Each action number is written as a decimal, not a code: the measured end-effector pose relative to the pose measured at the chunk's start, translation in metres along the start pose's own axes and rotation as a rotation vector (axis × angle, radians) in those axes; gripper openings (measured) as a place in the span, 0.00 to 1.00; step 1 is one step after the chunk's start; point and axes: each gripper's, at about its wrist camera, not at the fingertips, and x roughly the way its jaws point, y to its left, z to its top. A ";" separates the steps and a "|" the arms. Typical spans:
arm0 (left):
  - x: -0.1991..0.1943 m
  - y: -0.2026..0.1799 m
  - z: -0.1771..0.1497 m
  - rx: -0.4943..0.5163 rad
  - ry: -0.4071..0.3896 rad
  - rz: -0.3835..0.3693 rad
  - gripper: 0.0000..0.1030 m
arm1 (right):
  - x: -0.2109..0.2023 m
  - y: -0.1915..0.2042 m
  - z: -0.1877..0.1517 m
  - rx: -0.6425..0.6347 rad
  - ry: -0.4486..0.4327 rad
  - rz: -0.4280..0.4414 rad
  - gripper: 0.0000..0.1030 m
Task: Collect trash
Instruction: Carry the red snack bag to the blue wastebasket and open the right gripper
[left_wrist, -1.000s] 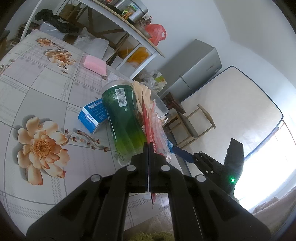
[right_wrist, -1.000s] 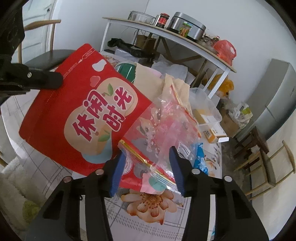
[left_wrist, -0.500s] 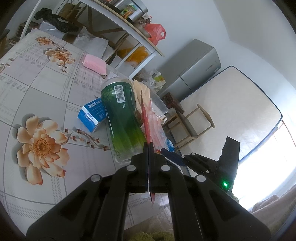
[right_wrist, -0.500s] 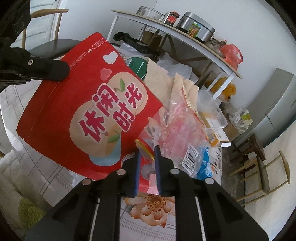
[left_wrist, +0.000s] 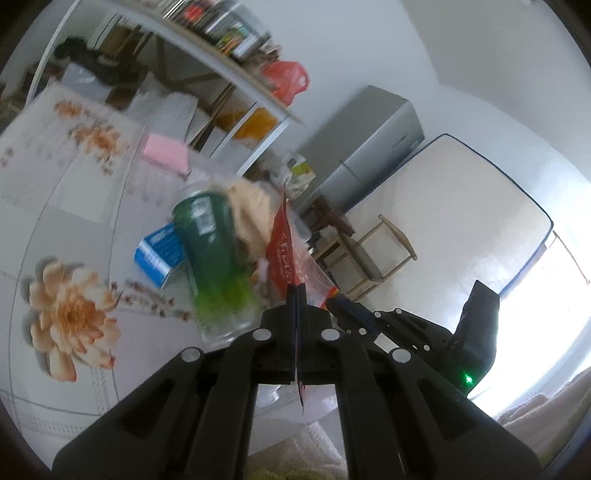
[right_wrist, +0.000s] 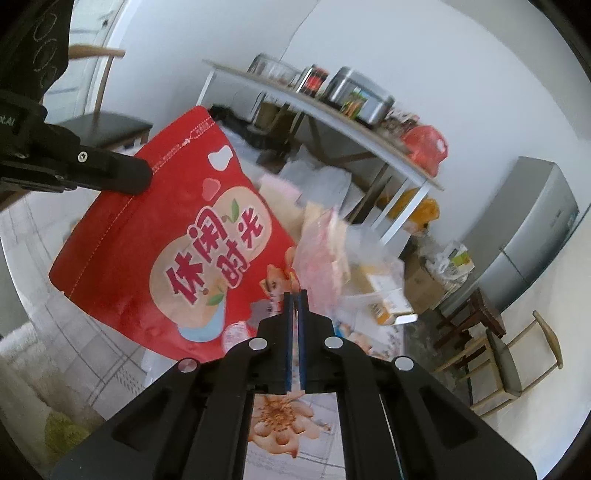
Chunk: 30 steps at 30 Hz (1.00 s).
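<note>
The left gripper (left_wrist: 296, 291) is pinching the edge of a big red snack bag with a zip top and large red letters on a cream patch (right_wrist: 173, 236). Its two black fingers are pressed tight together on that edge. In the right wrist view the same gripper is showing at the left, clamping the bag near its top corner, and the bag is hanging in the air above the table.

The right gripper (right_wrist: 294, 295) is squeezing its blue-padded fingers together on the lower right corner of the red bag, where a crinkly clear plastic wrapper with pink marks (right_wrist: 325, 254) is sticking out. It is hard to tell whether the pads are gripping the bag, the wrapper, or both.

Behind the bag, a tall green drink cup with a white barcode label (left_wrist: 214, 258) is standing on the white tablecloth with orange flowers (left_wrist: 70, 314). A small blue and white box (left_wrist: 157, 254) is lying just beside the cup.
</note>
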 end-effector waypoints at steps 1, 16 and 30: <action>-0.001 -0.005 0.002 0.010 -0.007 -0.003 0.00 | -0.002 -0.004 0.002 0.008 -0.010 -0.005 0.02; -0.017 -0.078 0.020 0.169 -0.089 -0.028 0.00 | -0.063 -0.064 0.003 0.156 -0.194 -0.090 0.02; 0.064 -0.141 0.054 0.180 0.070 -0.207 0.00 | -0.115 -0.171 -0.049 0.355 -0.218 -0.339 0.02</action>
